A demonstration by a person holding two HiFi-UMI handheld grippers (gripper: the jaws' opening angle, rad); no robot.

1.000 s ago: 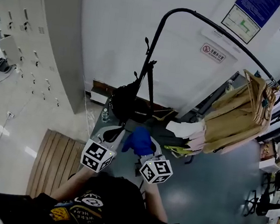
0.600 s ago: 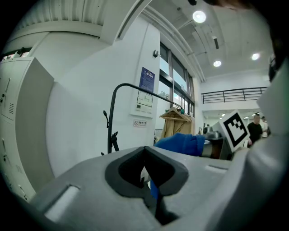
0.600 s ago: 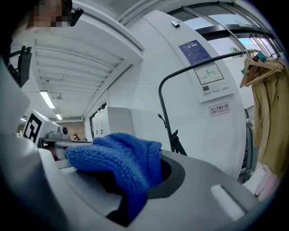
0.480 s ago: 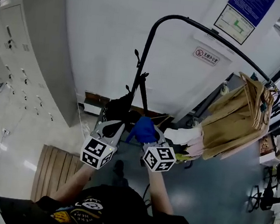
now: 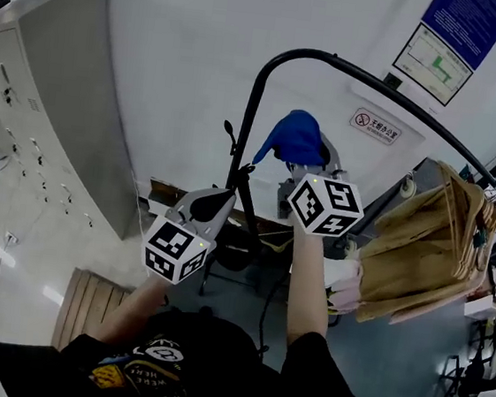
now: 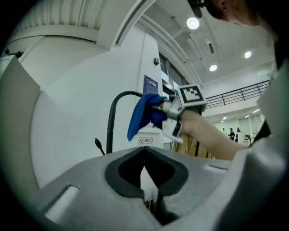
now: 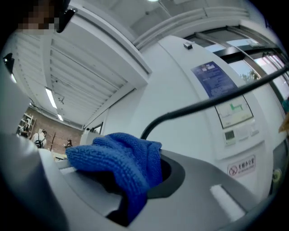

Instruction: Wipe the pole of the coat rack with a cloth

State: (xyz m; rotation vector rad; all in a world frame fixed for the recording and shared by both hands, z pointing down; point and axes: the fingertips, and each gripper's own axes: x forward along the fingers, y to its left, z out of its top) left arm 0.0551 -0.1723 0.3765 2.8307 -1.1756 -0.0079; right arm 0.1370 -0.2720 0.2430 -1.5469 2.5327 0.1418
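The right gripper (image 5: 311, 163), arm stretched upward, clamped a blue knitted cloth (image 5: 294, 137) just beside the curved black metal pole (image 5: 249, 118). The left gripper (image 5: 216, 201) hung lower, jaws closed, empty.

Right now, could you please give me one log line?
right hand-held gripper: shut on cloth | left hand-held gripper: shut | cloth off pole

Little here legible. On the white wall, a small white sign (image 5: 374, 125) with a red prohibition circle and one line of red characters, too small to read. Above it, a framed white chart (image 5: 433, 58) with a green mark and fine print, not legible. Higher still, a blue poster (image 5: 471, 23) with rows of pale print, likewise unreadable. On the person's black shirt, a round printed badge (image 5: 159, 354), lettering blurred.
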